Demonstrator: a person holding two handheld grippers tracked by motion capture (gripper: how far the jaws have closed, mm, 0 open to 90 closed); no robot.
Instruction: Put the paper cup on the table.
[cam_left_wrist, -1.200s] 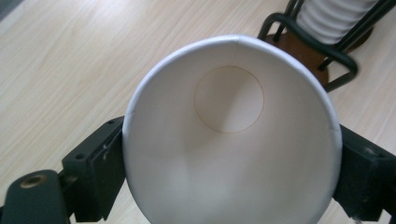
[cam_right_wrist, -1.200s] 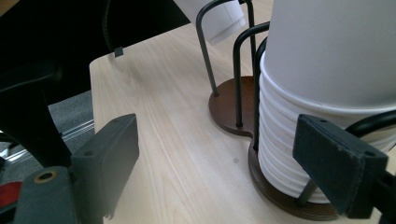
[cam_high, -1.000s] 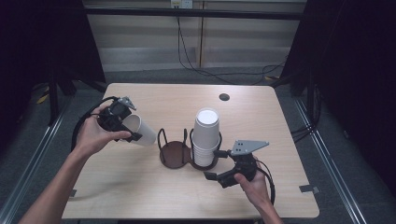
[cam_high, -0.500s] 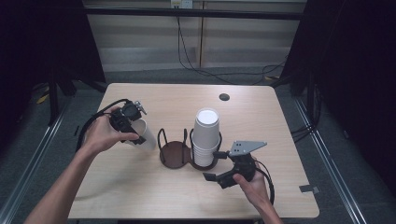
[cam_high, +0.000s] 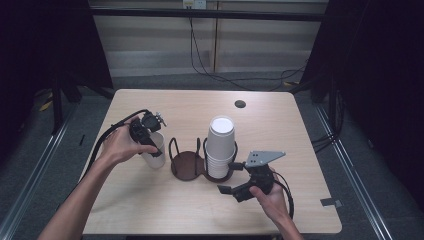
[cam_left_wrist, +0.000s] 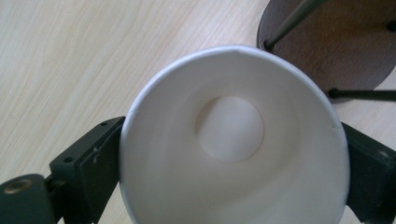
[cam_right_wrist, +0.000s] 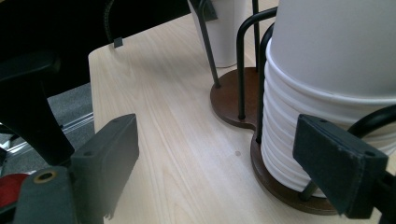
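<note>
Left gripper (cam_high: 150, 145): jaws on either side of a single paper cup (cam_high: 154, 150), which stands upright on the table (cam_high: 150, 210) just left of the wire cup holder (cam_high: 187, 162); the jaws have just been opening. Right gripper (cam_high: 235, 187): jaws wide apart, empty, beside the stack of cups (cam_high: 221, 147) in the holder.

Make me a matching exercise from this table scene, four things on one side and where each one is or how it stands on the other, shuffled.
Things:
1. single paper cup
2. stack of paper cups
3. hole in the tabletop
4. right gripper

Places or states:
A. far side of the table, past the cup holder
B. open, jaws beside the holder's base
C. between the jaws of the left gripper, upright on the table
D. standing in the holder's right ring

Pairs: 1-C, 2-D, 3-A, 4-B
</note>
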